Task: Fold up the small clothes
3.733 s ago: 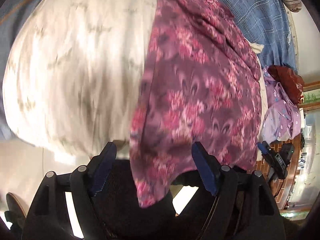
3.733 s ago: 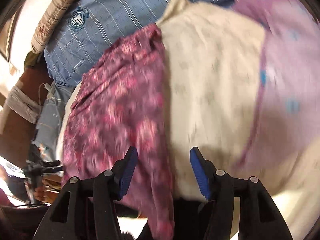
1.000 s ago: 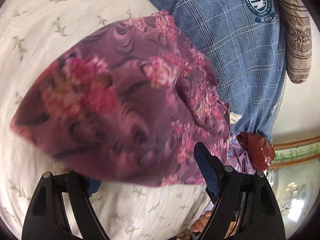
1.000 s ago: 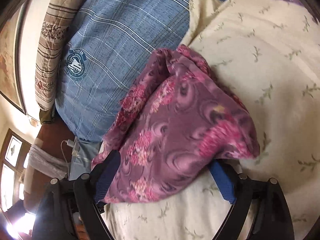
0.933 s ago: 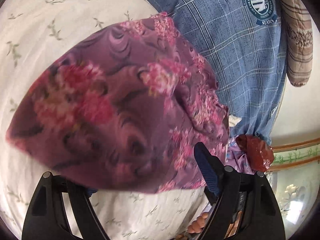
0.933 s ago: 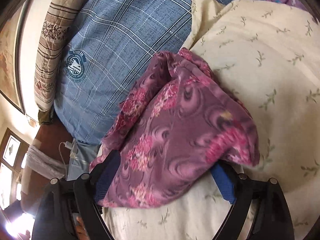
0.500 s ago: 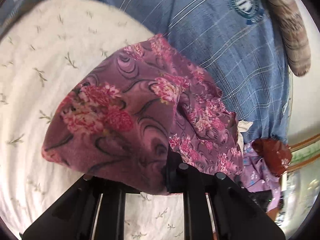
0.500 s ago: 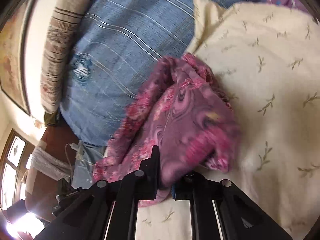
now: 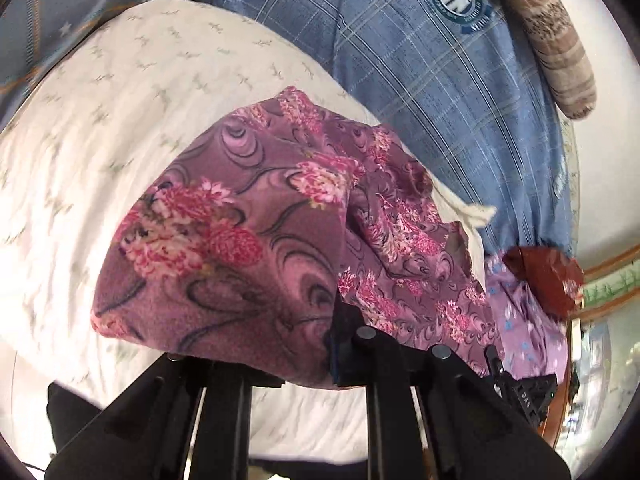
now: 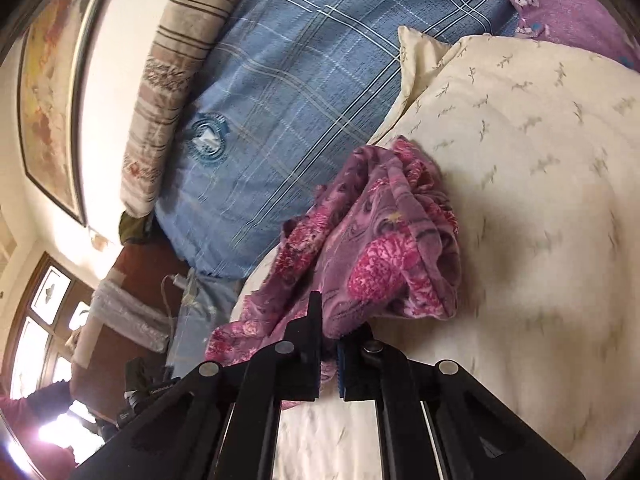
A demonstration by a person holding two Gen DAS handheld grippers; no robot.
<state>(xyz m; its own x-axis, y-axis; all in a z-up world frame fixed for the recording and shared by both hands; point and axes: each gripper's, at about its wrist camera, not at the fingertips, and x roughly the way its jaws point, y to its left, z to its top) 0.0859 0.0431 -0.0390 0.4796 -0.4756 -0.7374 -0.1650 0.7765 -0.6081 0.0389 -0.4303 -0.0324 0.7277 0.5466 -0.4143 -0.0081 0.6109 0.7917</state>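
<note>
Item: floral garment [image 9: 248, 248], purple fleece-like knit with pink flower print, small.

Location: bunched on the cream pillow [image 9: 120, 120], directly ahead of and draped over both tools; its far folds trail toward the blue checked bedding [image 9: 440, 100] beyond.

Left gripper [image 9: 320, 344]: jaws together, clamped on the near edge of the garment, which spills over the left jaw and hides it.

Right gripper [image 10: 329, 344]: jaws pressed together on another near edge of the garment [image 10: 384, 248], cloth pinched between the pads.

Handling (judged): light, soft, limp; no stiffness, so it sags and bunches between the two holds. The nap looks grippy, so slipping seems unlikely.

Where to hold: hems or corners, one per tool, set wide apart so the cloth spans flat (a bunched pinch gathers several layers).

Hazard: hidden layers caught together; the pillow is a soft, yielding base.
</note>
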